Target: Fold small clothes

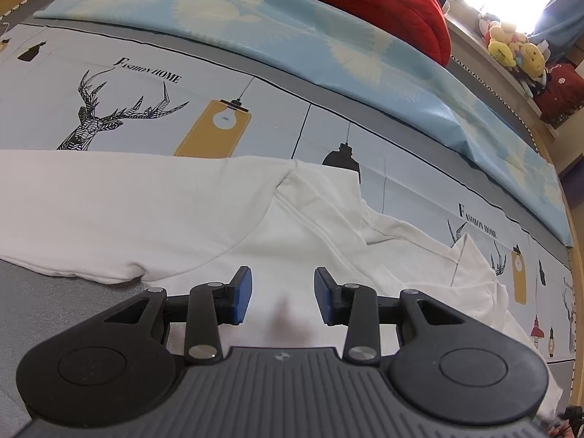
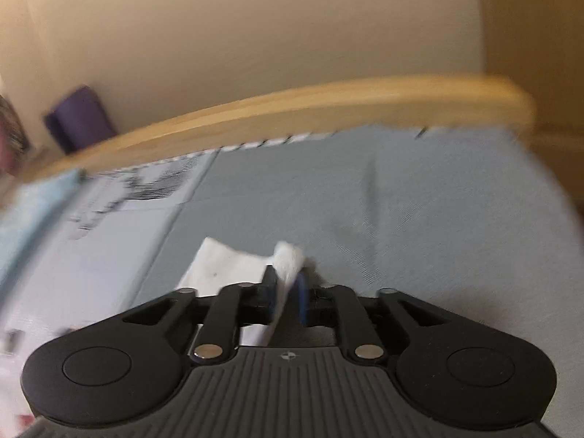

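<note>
A white garment (image 1: 153, 204) lies spread on the bed, partly folded, with a seam running across its middle. My left gripper (image 1: 283, 292) is open just above the garment, its blue pads (image 1: 244, 294) apart and empty. In the right wrist view, which is blurred by motion, my right gripper (image 2: 286, 286) is shut on a bunched edge of the white garment (image 2: 288, 259); more white cloth (image 2: 222, 266) hangs to its left over the grey sheet.
The bed sheet (image 1: 153, 109) is printed with deer and lamps. A light blue quilt (image 1: 292, 33) and a red blanket (image 1: 401, 0) lie behind it. Plush toys (image 1: 511, 47) sit on a ledge. A wooden bed rail (image 2: 292, 106) runs along the bed's edge by the wall.
</note>
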A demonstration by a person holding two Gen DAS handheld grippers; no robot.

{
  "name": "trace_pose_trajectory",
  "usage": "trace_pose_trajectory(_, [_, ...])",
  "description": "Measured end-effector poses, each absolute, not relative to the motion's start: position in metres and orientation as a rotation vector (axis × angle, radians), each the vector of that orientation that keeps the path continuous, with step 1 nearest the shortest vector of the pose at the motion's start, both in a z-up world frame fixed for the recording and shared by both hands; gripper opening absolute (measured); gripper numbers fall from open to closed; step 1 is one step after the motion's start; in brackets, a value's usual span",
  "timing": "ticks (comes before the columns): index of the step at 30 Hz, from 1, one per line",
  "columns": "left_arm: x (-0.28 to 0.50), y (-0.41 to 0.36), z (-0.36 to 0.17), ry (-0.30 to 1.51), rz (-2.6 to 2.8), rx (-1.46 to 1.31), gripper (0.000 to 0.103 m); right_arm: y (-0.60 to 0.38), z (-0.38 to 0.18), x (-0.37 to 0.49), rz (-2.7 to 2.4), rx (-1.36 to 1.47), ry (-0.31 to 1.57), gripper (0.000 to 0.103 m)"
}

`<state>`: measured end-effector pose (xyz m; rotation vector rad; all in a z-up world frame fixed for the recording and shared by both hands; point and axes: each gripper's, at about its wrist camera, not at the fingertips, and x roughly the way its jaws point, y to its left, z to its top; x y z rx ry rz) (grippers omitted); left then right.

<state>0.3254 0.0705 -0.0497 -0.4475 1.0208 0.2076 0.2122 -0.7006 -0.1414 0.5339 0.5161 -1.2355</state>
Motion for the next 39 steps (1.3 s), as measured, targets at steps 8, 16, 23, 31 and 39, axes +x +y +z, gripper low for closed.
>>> trace_pose_trajectory(8, [0.325, 0.076, -0.051, 1.021, 0.208, -0.457, 0.042, -0.701, -0.151, 0.224, -1.092, 0.590, 0.621, 0.022])
trace_pose_trajectory(16, [0.333, 0.118, -0.073, 0.952, 0.261, -0.473, 0.042, -0.604, -0.091, 0.276, -0.898, 0.361, 0.507, 0.024])
trace_pose_trajectory(23, [0.347, 0.137, -0.103, 0.876, 0.243, -0.443, 0.041, -0.429, -0.073, 0.343, -0.149, 0.290, 0.612, 0.024])
trace_pose_trajectory(31, [0.374, 0.116, -0.123, 0.814, 0.096, -0.334, 0.041, -0.296, -0.121, 0.384, 0.067, 0.076, 0.815, 0.025])
trace_pose_trajectory(39, [0.401, 0.110, -0.152, 0.818, 0.094, -0.229, 0.002, -0.286, -0.145, 0.404, 0.026, 0.062, 0.798, 0.007])
